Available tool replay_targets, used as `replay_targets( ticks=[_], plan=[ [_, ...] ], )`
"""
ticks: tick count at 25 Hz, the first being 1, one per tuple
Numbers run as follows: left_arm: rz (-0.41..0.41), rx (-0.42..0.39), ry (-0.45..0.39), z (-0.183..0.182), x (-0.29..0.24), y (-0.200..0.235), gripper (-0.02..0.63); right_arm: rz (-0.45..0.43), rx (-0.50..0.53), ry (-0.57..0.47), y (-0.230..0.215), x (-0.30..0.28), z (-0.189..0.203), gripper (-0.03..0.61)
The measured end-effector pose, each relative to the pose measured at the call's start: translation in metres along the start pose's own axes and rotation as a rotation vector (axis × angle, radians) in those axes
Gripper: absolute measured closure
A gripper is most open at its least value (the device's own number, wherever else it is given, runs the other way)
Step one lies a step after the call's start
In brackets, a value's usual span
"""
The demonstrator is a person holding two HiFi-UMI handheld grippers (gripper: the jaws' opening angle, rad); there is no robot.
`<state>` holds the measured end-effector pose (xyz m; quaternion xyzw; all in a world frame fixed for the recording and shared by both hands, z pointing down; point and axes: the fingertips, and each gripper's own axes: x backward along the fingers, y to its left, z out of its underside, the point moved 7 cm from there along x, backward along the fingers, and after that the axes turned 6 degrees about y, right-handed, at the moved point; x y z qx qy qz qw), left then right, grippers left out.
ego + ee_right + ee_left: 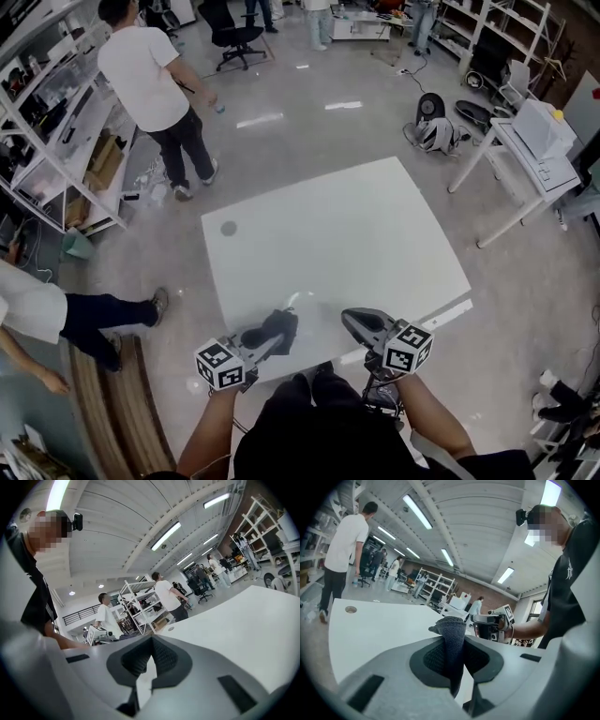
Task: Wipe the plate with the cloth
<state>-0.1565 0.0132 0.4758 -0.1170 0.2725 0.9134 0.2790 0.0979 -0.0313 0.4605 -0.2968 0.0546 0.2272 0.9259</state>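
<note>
A dark grey cloth (273, 329) hangs bunched between the jaws of my left gripper (278, 336), just above the near edge of the white table (337, 234). In the left gripper view the cloth (452, 632) stands up out of the left gripper (456, 660), which is shut on it. My right gripper (353, 321) hovers over the same table edge, a hand's width right of the cloth. In its own view the right gripper (151, 642) is shut with nothing in it. No plate shows in any view.
A small round grommet (229, 228) sits near the table's far left corner. A person in a white shirt (150, 75) stands beyond the table, and another person's leg (108, 314) reaches in at the left. A white desk (539, 150) is at the right.
</note>
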Motion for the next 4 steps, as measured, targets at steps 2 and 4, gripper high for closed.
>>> replay_targets(
  ticks=[2,4],
  plan=[
    [0.012,0.007,0.004,0.001,0.004,0.007,0.56,0.016,-0.001,-0.005,0.002,-0.007,0.0,0.575],
    [0.023,0.007,0.011,0.002,0.007,0.014,0.56,0.03,-0.001,-0.015,0.004,-0.015,0.0,0.574]
  ],
)
